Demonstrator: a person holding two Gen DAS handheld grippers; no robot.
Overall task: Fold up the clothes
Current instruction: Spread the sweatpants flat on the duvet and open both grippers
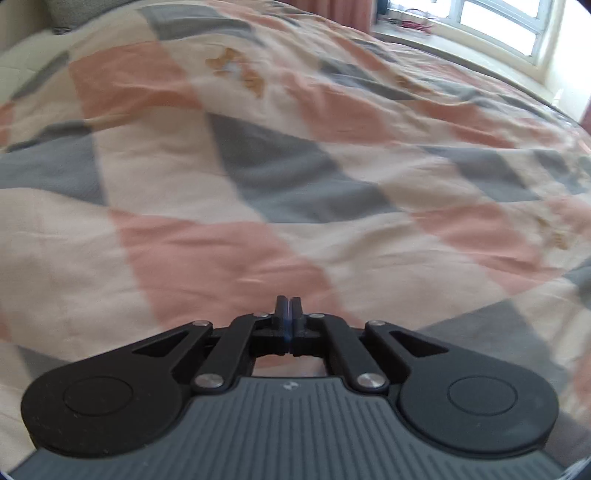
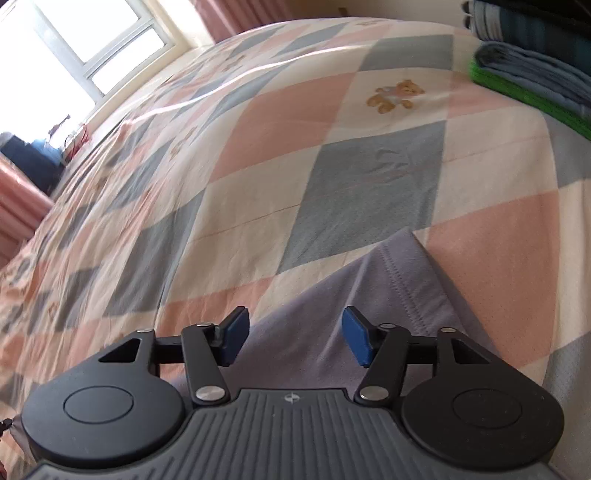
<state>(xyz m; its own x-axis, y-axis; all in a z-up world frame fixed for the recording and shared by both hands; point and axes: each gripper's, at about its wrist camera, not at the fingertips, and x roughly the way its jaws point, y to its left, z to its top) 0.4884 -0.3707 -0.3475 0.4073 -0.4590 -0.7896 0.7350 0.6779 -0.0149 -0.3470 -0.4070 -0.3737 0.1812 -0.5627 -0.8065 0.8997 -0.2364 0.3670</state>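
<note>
The left tool [image 1: 288, 301] hovers over the bed with its two blue-lined fingers pressed together and nothing seen between them; below it spreads the checked quilt [image 1: 258, 177] in pink, grey and cream squares, blurred in this view, with a teddy bear print [image 1: 236, 70] further up; a window [image 1: 491, 22] shows at the far right corner. In the right wrist view a bright window [image 2: 92, 48] stands at the upper left, beside a pink curtain [image 2: 18, 199]; the same quilt [image 2: 258, 147] covers the bed, with a teddy bear motif [image 2: 395, 95] near its far end. The right tool [image 2: 293, 336] is spread wide, its blue pads [image 2: 234, 338] well apart and holding nothing; beneath and between them lies the lavender garment [image 2: 369, 288], its stitched hem running toward the upper right, flat on the quilt. At the far right sits a stack of folded clothes [image 2: 535, 74], grey-blue over green.
</note>
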